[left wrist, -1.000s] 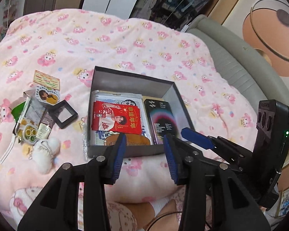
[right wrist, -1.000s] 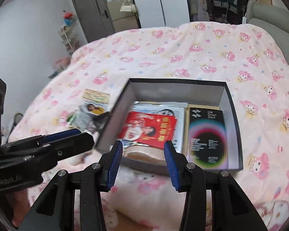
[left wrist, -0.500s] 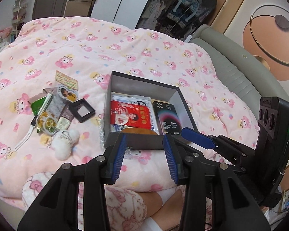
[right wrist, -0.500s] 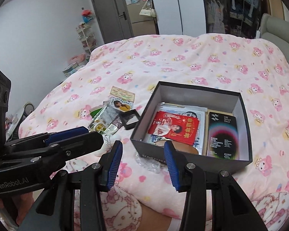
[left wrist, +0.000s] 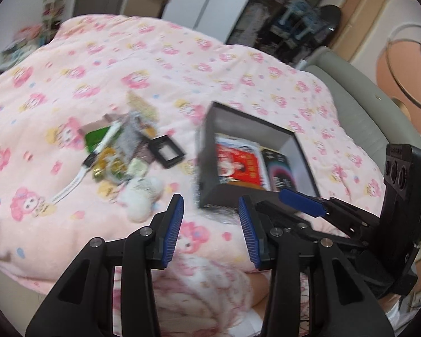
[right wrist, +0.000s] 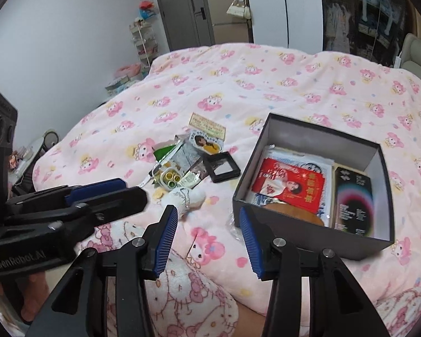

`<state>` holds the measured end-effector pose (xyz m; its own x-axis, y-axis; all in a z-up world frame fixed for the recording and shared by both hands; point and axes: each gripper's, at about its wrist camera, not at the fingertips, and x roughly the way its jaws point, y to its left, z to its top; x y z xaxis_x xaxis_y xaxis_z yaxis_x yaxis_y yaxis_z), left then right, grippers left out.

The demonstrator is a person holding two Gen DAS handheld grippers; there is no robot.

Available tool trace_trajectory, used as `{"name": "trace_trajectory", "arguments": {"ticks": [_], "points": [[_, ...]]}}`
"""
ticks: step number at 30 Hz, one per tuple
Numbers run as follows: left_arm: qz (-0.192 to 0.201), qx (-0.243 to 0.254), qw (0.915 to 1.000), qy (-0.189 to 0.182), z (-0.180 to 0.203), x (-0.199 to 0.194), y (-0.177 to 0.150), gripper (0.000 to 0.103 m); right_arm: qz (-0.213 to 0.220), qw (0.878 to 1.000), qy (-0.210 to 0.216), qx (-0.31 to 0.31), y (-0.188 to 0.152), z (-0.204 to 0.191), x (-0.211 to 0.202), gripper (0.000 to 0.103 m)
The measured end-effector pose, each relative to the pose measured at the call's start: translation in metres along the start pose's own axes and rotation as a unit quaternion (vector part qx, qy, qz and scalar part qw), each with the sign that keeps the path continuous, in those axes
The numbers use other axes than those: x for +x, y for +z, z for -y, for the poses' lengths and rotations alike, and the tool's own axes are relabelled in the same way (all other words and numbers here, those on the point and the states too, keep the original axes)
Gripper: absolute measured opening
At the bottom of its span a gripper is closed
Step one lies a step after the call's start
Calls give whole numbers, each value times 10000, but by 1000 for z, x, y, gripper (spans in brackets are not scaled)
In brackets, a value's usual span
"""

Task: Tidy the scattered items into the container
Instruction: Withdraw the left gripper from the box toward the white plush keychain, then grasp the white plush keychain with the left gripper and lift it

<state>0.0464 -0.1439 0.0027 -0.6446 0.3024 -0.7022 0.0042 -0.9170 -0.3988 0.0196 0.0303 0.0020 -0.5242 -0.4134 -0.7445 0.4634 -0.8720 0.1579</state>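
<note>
The left gripper (left wrist: 210,219) is hovering with its jaws wide and nothing between them, above the near edge of the pink blanket (left wrist: 126,64). The right gripper (right wrist: 207,233) is hanging the same way, wide and empty, over the blanket's near fold.

Just beyond the right gripper's fingertips, at about 11 o'clock, a white plush (right wrist: 186,196) is lying on the blanket. Past it, toward 11 o'clock, the scattered pile (right wrist: 179,165) is sitting: packets, a green wrapper, a round case with yellow rings, and a black frame (right wrist: 221,167) at its right edge, near the box but apart from it.

At 1 o'clock the black box (right wrist: 308,226) is resting open on the blanket, holding a red packet (right wrist: 290,184), a dark booklet (right wrist: 353,199) beside it, and a brown comb (right wrist: 294,212) at the near wall.

In the left wrist view, blurred, the pile (left wrist: 120,151) is lying at 11 o'clock and the box (left wrist: 207,179) at 1 o'clock.
</note>
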Motion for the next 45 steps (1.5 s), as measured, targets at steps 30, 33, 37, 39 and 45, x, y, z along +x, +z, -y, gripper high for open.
{"name": "trace_trajectory", "arguments": {"ticks": [30, 33, 37, 39, 45], "points": [[-1293, -1553, 9788, 339, -187, 111, 23, 41, -2019, 9762, 668, 423, 1, -12, 204, 42], [-1462, -1420, 9787, 230, -183, 127, 28, 41, -2164, 9719, 752, 539, -3, -8, 217, 42], [-1652, -1291, 9777, 89, -178, 142, 29, 41, -2365, 9650, 918, 671, -4, -6, 234, 42], [-1724, -1258, 9769, 64, -179, 146, 27, 41, -2354, 9636, 1022, 743, -3, -6, 238, 42], [-1757, -1272, 9762, 10, -191, 143, 22, 41, -2215, 9597, 1500, 865, 10, -11, 240, 42]]}}
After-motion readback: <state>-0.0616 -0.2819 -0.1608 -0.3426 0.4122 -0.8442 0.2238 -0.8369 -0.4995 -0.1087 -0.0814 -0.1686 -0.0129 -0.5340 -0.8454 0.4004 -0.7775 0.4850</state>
